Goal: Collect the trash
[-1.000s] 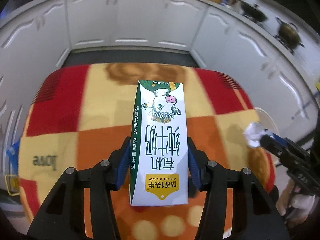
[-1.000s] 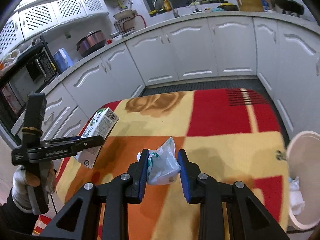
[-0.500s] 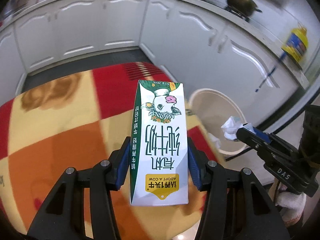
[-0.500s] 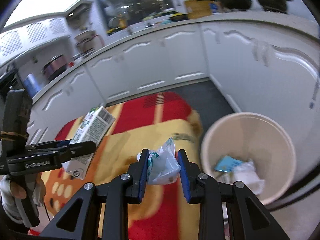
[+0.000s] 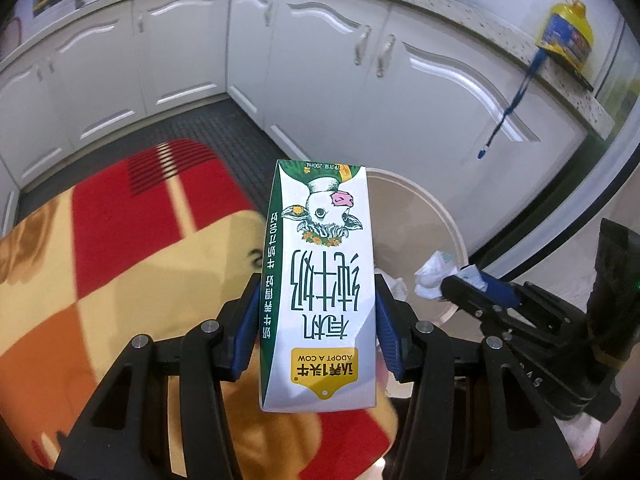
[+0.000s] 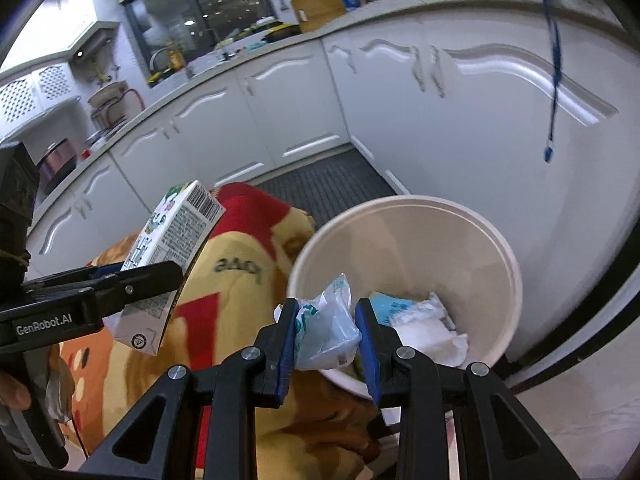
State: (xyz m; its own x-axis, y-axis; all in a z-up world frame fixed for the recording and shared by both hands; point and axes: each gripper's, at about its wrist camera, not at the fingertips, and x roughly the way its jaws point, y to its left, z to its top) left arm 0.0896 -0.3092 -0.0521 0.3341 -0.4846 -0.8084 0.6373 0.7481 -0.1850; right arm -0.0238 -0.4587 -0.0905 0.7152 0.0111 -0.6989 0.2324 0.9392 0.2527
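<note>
The milk carton [image 5: 320,280] was clamped upright between the jaws of the left gripper [image 5: 316,336], over the blanket-covered table [image 5: 120,248] with the bin [image 6: 460,232] at its one o'clock. The right gripper [image 6: 326,336], jaws pinching a crumpled plastic wrapper [image 6: 326,332], hung at the bin's near rim. The carrying step looked nearly done; next each load wanted centring over the opening before release.

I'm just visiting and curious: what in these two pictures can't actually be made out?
- Bottom of the bin: covered by trash in the right wrist view, blocked by the milk carton in the left.
- Print on the crumpled wrapper: creased, part hidden by the right gripper pads.
- Person's hands: mostly cut off by frame edges.
- Countertop items: too small, blurred.
</note>
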